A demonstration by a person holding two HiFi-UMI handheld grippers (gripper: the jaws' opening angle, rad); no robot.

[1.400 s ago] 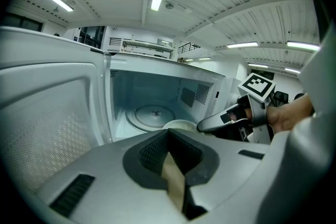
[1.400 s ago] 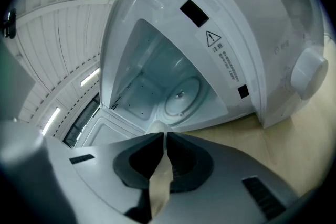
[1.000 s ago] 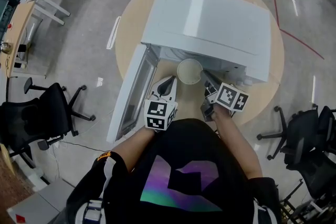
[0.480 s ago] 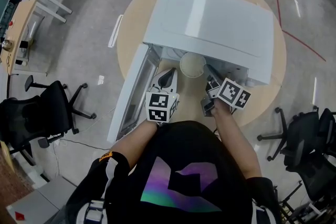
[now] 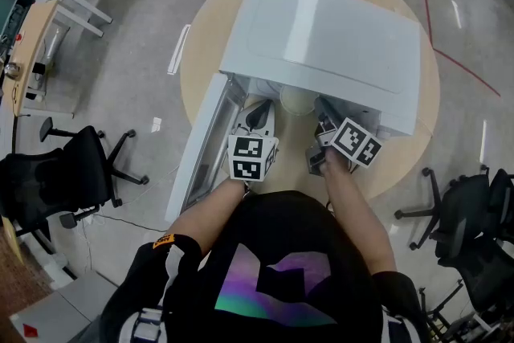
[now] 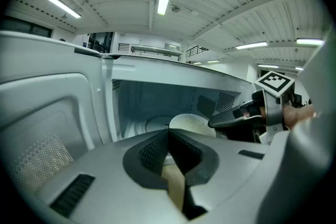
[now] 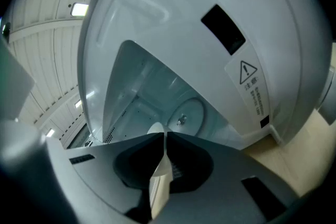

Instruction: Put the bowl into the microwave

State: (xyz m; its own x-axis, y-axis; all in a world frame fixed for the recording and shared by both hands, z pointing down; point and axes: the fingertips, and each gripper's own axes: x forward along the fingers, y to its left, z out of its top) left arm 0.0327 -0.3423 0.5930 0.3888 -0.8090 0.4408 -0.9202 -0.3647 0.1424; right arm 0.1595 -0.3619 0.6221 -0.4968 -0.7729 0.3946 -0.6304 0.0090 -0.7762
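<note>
The right gripper (image 5: 318,110) has its fingers clenched on the rim of the cream bowl (image 5: 295,100), holding it partway inside the mouth of the open microwave (image 5: 321,28) on the round desk (image 5: 401,149). The left gripper (image 5: 259,115) hovers just beside the bowl, its fingers pressed together on nothing.

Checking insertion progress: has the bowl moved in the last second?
Yes. The bowl has gone forward, now half under the front edge of the microwave.

- Head view looks steeply down from above onto the microwave (image 5: 321,28) and table (image 5: 199,32).
- Both gripper views sit close and low, facing into the same open cavity (image 6: 152,105).
</note>
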